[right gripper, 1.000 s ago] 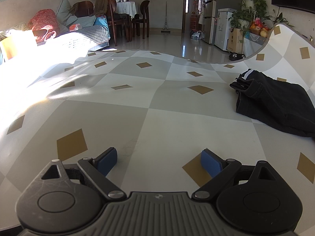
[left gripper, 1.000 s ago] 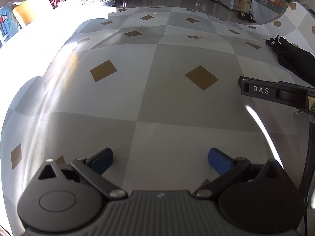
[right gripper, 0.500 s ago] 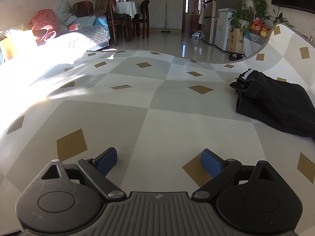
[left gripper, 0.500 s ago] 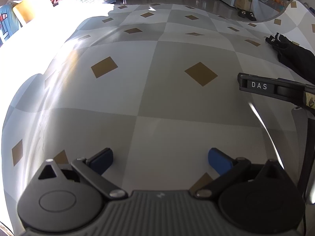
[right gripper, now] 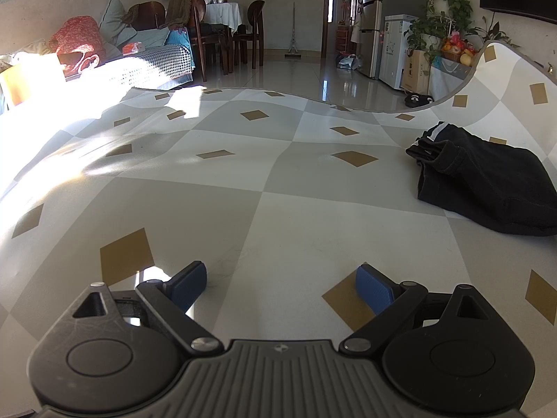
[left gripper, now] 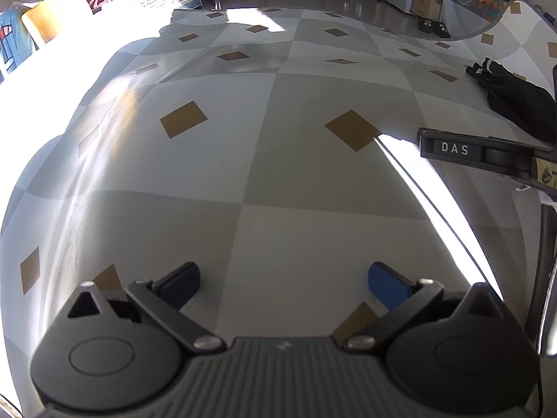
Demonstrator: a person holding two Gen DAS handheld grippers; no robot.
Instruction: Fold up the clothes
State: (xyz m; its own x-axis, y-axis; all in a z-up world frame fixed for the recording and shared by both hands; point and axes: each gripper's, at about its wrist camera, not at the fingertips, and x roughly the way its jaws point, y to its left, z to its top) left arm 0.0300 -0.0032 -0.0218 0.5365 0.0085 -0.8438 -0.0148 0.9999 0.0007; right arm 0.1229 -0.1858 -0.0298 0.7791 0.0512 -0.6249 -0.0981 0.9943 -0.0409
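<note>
Lying far right of open right claw (right gripper: 282, 284), black garment (right gripper: 487, 181)

Left wrist cam: rides behind left tongs (left gripper: 283, 282), high, tilted down at checkered desk (left gripper: 278, 160), close. Right wrist cam: behind right tongs (right gripper: 282, 284), lower, near-level, faces room beyond desk (right gripper: 278, 188). Shared: same checkered top, black garment (left gripper: 518, 104) (right gripper: 487, 181) at right in both, fridge (right gripper: 393, 55) far back.

At about three o'clock in your left wrist view, a black bar (left gripper: 452, 148) carries white letters reading "DAS". Nothing else is legible.
</note>
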